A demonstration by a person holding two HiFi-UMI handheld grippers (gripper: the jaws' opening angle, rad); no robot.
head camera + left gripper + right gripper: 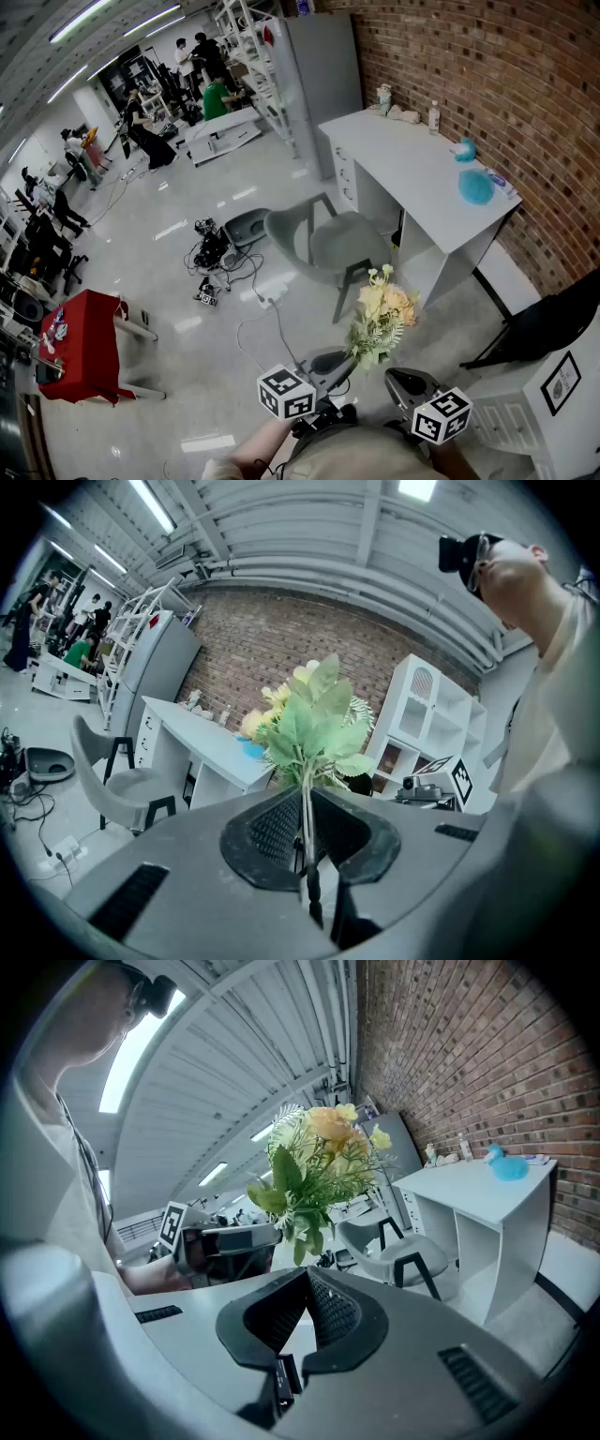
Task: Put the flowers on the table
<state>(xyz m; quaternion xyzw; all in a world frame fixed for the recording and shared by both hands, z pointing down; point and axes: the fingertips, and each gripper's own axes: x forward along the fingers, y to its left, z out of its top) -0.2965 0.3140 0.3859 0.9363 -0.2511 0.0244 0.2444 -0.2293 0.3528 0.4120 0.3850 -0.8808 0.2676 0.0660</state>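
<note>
A bunch of yellow and peach artificial flowers [382, 314] with green leaves stands upright in front of me. My left gripper [345, 364] is shut on its thin stem [306, 827], and the blooms [309, 719] rise straight above the jaws. My right gripper [401, 378] hangs just right of the bunch; its jaws meet at the tip with nothing between them [307, 1272]. In the right gripper view the flowers [323, 1162] and the left gripper [225, 1239] show to the left. The white table [412, 173] stands ahead against the brick wall, some way off.
A grey chair [328, 239] stands in front of the table. On the table are blue items [475, 186] and a bottle [433, 117]. Cables and a device [211, 253] lie on the floor. A red table [84, 342] stands left, a white cabinet [525, 398] right.
</note>
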